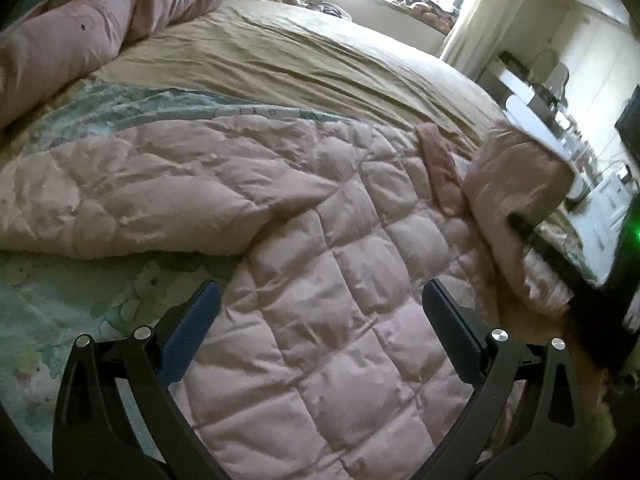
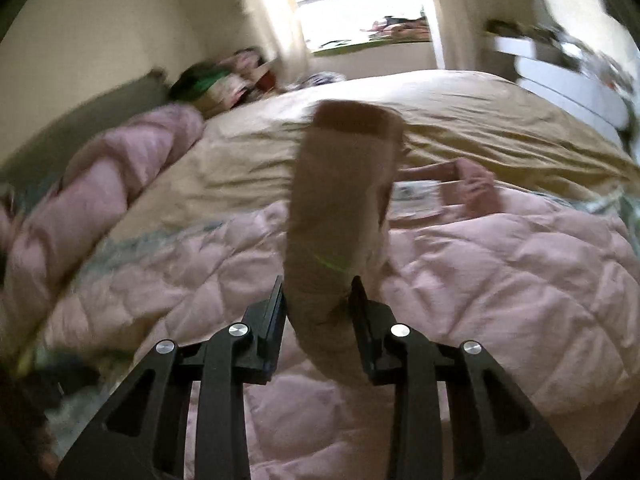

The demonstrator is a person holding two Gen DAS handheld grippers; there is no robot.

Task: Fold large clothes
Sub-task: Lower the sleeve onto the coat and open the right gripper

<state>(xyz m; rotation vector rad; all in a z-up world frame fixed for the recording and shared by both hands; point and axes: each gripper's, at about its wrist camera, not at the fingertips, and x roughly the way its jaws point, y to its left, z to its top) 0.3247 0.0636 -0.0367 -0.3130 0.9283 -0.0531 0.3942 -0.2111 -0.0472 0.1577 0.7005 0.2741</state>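
From my left wrist camera I see a second pink padded bundle heaped at the far left of the bed, on its tan sheet, and in front of it the pink quilted coat spread flat across the near half of the mattress, partly over a pale floral cover. My left gripper hovers over the coat with its fingers spread wide and nothing between them. Further right, a sleeve of the coat is lifted off the bed, its end caught in my right gripper, which comes in from the right edge. The right wrist view is blurred, but there the sleeve stands up between the two fingers, which I think are pressed against its sides, gripping it. A white label lies on the coat just right of the sleeve
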